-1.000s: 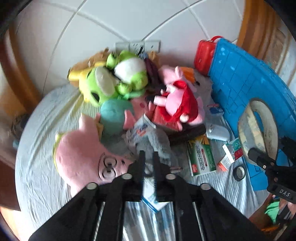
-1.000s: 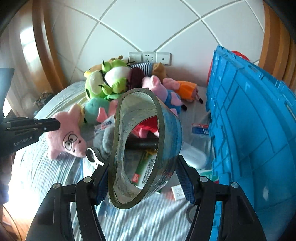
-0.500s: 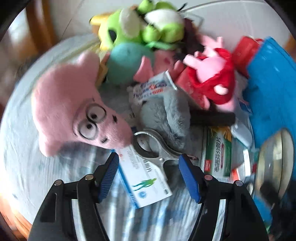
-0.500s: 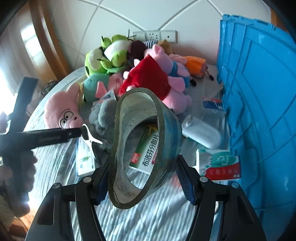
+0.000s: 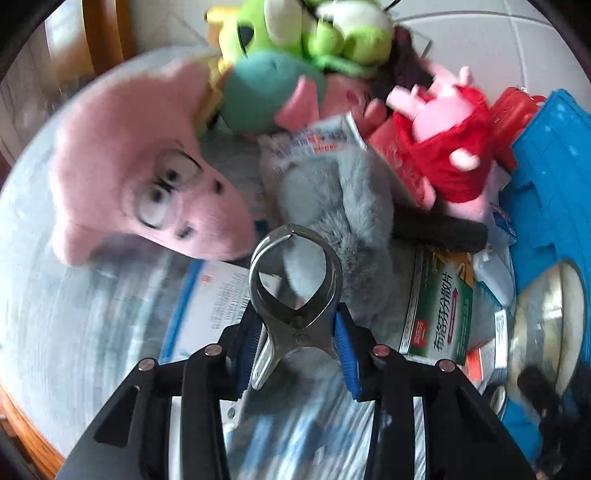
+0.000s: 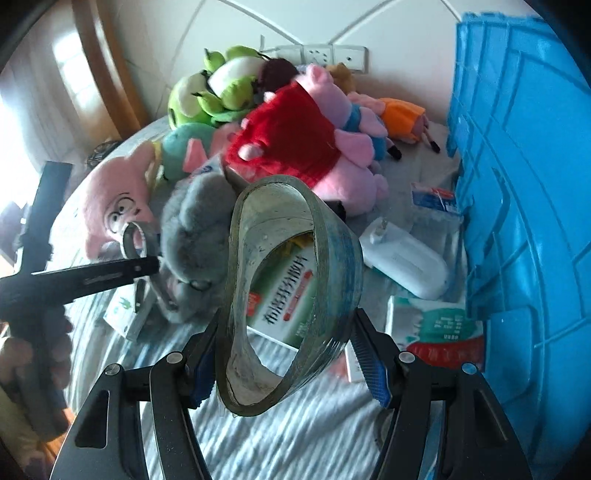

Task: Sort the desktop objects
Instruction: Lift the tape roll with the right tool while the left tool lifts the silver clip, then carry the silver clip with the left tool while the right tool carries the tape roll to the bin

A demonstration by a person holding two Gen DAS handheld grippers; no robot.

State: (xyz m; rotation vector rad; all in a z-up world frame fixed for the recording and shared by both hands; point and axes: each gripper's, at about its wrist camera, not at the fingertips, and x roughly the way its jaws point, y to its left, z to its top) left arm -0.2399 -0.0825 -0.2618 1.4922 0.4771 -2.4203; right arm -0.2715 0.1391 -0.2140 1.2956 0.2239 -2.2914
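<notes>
My left gripper (image 5: 297, 338) is shut on a metal spring clamp (image 5: 295, 280), holding it by its handles just above the grey plush (image 5: 343, 221) and a white-blue medicine box (image 5: 210, 302). From the right wrist view the left gripper (image 6: 147, 264) with the clamp (image 6: 136, 236) shows at the left. My right gripper (image 6: 291, 354) is shut on a large roll of clear tape (image 6: 295, 288), held upright above the striped cloth, beside the blue crate (image 6: 517, 184).
Plush toys are piled at the back: pink star (image 5: 140, 166), green frogs (image 5: 314, 33), red-dressed pig (image 6: 295, 136). A green medicine box (image 5: 439, 314), a white charger (image 6: 402, 254), a toothpaste box (image 6: 436, 328) and a black cylinder (image 5: 439, 229) lie on the cloth.
My left gripper opened, dropped to the table around the clamp, closed on its handles and lifted it slightly. My right gripper with the tape moved lower and forward toward the boxes.
</notes>
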